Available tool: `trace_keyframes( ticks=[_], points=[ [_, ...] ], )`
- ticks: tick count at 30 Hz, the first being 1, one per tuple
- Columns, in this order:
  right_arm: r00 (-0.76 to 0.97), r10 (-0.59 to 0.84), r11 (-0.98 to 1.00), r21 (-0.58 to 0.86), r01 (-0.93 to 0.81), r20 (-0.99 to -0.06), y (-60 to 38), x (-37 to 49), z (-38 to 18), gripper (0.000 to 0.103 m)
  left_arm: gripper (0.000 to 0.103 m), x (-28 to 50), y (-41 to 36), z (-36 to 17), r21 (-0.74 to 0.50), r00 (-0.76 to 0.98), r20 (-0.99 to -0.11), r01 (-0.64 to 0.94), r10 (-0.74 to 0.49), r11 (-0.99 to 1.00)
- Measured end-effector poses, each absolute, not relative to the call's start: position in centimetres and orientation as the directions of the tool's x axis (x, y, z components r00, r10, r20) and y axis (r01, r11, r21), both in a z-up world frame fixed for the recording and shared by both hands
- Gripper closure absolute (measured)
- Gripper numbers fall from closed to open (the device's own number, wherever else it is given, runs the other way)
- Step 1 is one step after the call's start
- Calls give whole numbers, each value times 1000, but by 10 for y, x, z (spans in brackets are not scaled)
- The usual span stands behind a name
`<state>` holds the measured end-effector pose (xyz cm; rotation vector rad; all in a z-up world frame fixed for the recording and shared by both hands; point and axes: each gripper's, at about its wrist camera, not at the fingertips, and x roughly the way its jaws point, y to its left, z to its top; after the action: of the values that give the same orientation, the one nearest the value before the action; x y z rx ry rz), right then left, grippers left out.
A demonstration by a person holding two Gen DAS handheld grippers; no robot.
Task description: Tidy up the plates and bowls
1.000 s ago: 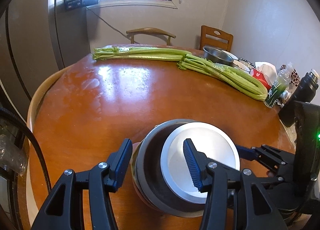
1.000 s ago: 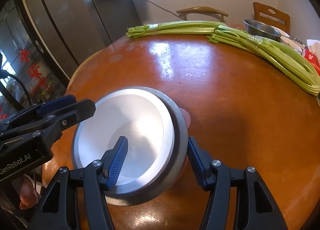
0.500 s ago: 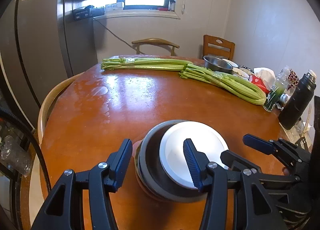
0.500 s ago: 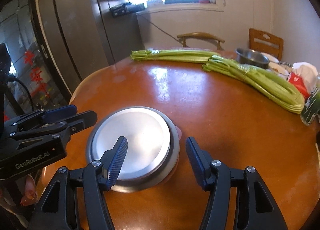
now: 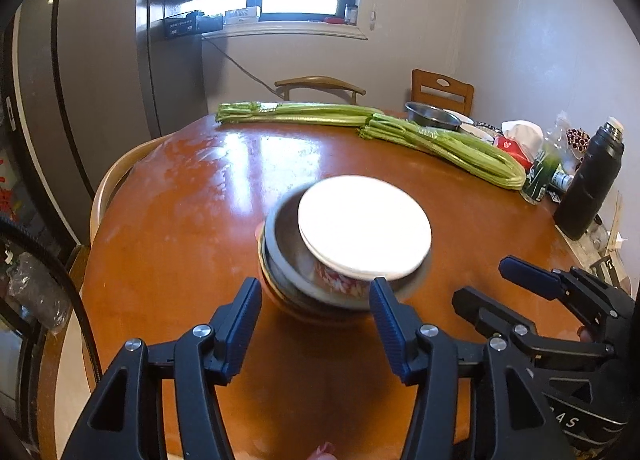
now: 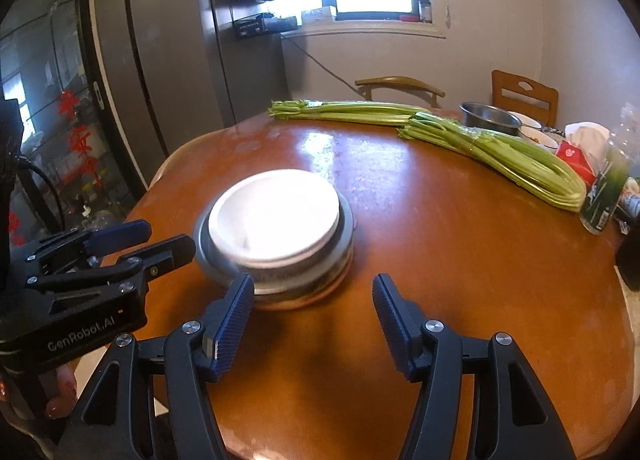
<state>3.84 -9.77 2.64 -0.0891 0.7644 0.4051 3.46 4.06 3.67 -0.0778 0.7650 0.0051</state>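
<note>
A white bowl with a red flower pattern on its side sits nested in a steel bowl, on top of more dishes, on the round wooden table. My left gripper hovers just short of the stack's near side. Its jaws are opening and nothing is between them. In the left wrist view my right gripper stands open to the right of the stack. From the right wrist, the stack lies ahead of my right gripper, and my left gripper is beside its left rim.
Two long bunches of celery lie across the far side of the table. Behind them are a steel basin and small dishes. A black flask and a green bottle stand at the right edge. Chairs and a tall fridge surround the table.
Both grippers have drawn back from the stack toward the table's near edge. The left gripper's finger, which was over the white bowl, is now clear of it. The stack stays put.
</note>
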Motion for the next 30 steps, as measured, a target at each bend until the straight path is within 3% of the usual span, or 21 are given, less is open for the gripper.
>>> trace_keyframes(
  ticks=[30],
  points=[
    [664, 311, 922, 46, -384, -680, -107, 1, 18, 39, 47, 2, 27, 28, -40, 727, -687, -49, 8, 998]
  ],
)
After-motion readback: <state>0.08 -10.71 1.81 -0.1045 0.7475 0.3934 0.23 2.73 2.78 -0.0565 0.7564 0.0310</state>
